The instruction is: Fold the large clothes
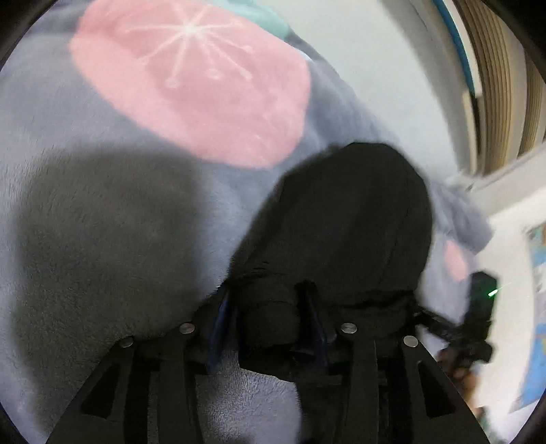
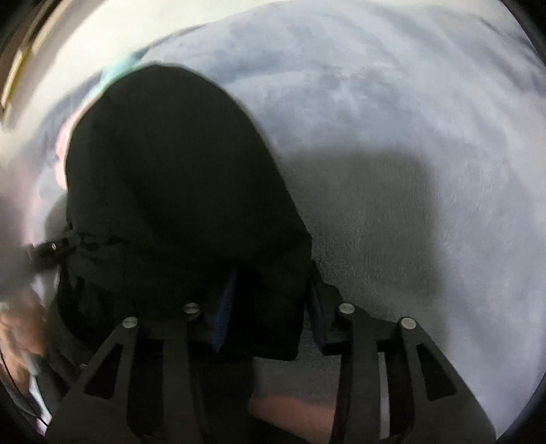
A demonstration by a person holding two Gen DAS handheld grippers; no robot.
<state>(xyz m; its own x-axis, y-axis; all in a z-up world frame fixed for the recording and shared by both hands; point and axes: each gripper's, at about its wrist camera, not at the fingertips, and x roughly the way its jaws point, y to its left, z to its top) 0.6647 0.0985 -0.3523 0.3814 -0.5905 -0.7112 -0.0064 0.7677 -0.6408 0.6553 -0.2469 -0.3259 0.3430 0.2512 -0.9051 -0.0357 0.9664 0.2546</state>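
A fluffy grey-blue blanket (image 1: pixel 102 211) fills most of both views, printed with a large pink disc (image 1: pixel 204 88) bearing a white starburst, and a teal patch (image 1: pixel 269 17) at its far edge. Beyond it lies a pale surface (image 1: pixel 375 68). Wooden slats (image 1: pixel 494 85) stand at upper right, and a colourful poster (image 1: pixel 537 307) sits at the right edge.
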